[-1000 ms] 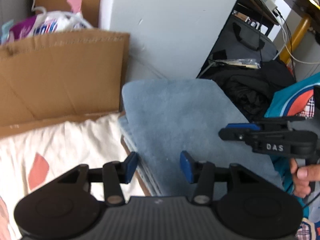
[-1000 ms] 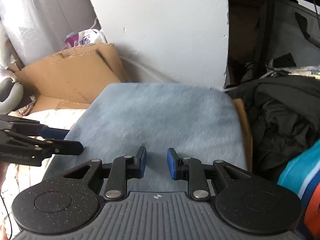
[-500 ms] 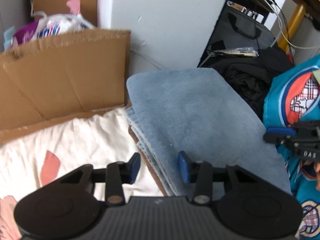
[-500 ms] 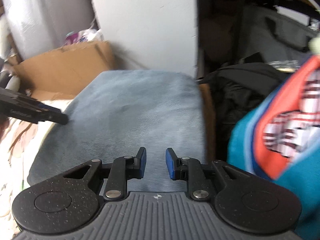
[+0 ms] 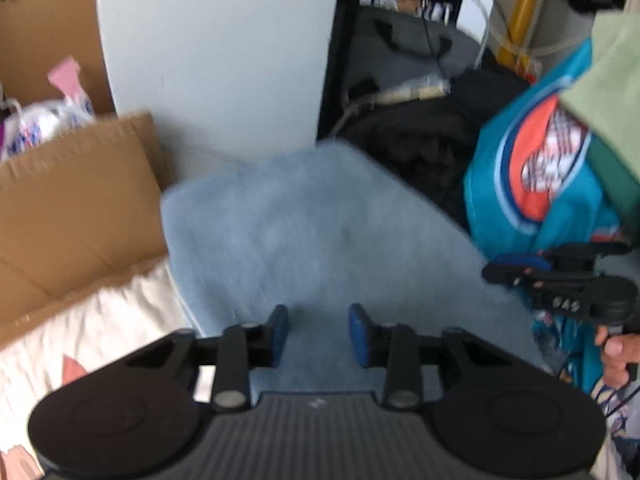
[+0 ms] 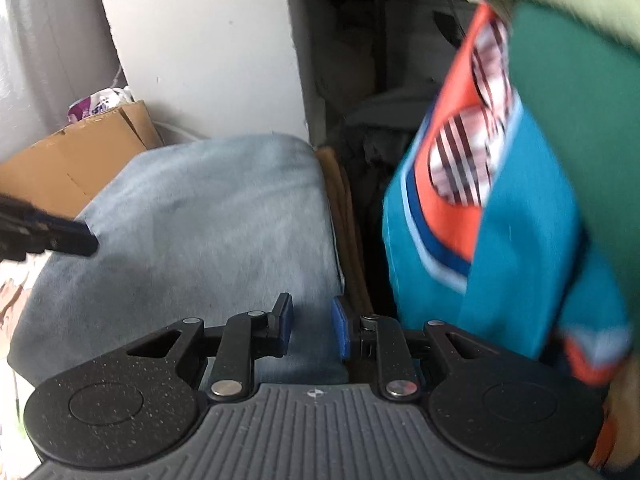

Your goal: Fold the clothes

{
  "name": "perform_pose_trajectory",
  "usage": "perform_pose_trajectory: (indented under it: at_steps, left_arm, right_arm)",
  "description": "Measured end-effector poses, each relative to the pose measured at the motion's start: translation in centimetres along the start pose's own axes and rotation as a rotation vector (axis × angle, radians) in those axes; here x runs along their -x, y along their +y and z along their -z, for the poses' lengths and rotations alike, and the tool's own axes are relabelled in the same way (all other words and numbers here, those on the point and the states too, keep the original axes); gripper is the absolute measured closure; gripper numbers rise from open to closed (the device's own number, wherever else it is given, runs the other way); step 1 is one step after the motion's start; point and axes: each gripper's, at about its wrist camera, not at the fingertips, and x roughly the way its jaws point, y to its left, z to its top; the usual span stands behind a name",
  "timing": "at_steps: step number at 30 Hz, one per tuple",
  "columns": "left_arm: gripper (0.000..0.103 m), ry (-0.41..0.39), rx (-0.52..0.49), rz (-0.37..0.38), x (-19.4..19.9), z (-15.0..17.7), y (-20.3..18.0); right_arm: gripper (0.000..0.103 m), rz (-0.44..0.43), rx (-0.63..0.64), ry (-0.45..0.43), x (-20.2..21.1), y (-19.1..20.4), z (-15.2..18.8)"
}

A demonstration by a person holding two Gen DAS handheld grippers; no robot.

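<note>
My left gripper [image 5: 317,334] has just been closing but holds nothing, and my right gripper [image 6: 312,330] is also empty, jaws slightly apart. Both hover over the folded blue towel [image 5: 320,232]. Beyond, the teal garment [image 6: 500,248] hangs loose; a careless reach could disturb the fold.

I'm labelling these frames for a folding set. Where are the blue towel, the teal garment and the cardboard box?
blue towel [image 5: 320,232]: left wrist view, middle of its top face.
teal garment [image 6: 520,240]: right wrist view, plain teal panel below the orange patch.
cardboard box [image 5: 76,200]: left wrist view, its front flap.
</note>
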Motion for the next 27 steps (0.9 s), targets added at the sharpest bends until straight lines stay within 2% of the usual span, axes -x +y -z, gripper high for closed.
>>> perform_pose_trajectory:
  at_steps: [5, 14, 16, 17, 18, 22, 25, 27]
  left_arm:
    - [0.074, 0.030, -0.024, -0.008, -1.1, 0.5, 0.0]
    - [0.075, 0.061, -0.014, -0.015, -1.9, 0.9, 0.6]
    - [0.075, 0.059, -0.010, -0.016, -1.9, 1.0, 0.6]
    - [0.075, 0.058, -0.009, -0.016, -1.9, 1.1, 0.6]
    - [0.075, 0.057, -0.010, -0.016, -1.9, 1.1, 0.6]
    - [0.075, 0.052, -0.015, -0.009, -1.9, 1.2, 0.5]
    - [0.075, 0.049, -0.014, -0.007, -1.9, 1.2, 0.4]
    - [0.075, 0.049, -0.012, -0.006, -1.9, 1.2, 0.4]
  right_arm:
    - [0.076, 0.011, 0.006, 0.002, 0.0, 0.4, 1.3]
    - [0.079, 0.006, -0.099, 0.069, 0.7, -0.2, 3.9]
    - [0.085, -0.006, -0.118, 0.108, 0.8, -0.2, 4.7]
    - [0.101, -0.015, -0.126, 0.132, 0.8, -0.2, 5.1]
    - [0.103, -0.025, -0.136, 0.142, 0.9, -0.2, 5.6]
    - [0.102, -0.021, -0.125, 0.098, 2.4, -0.2, 5.9]
    - [0.101, 0.026, -0.105, 0.071, 2.9, -0.4, 5.6]
    - [0.089, 0.042, -0.079, 0.073, 2.6, -0.5, 5.4]
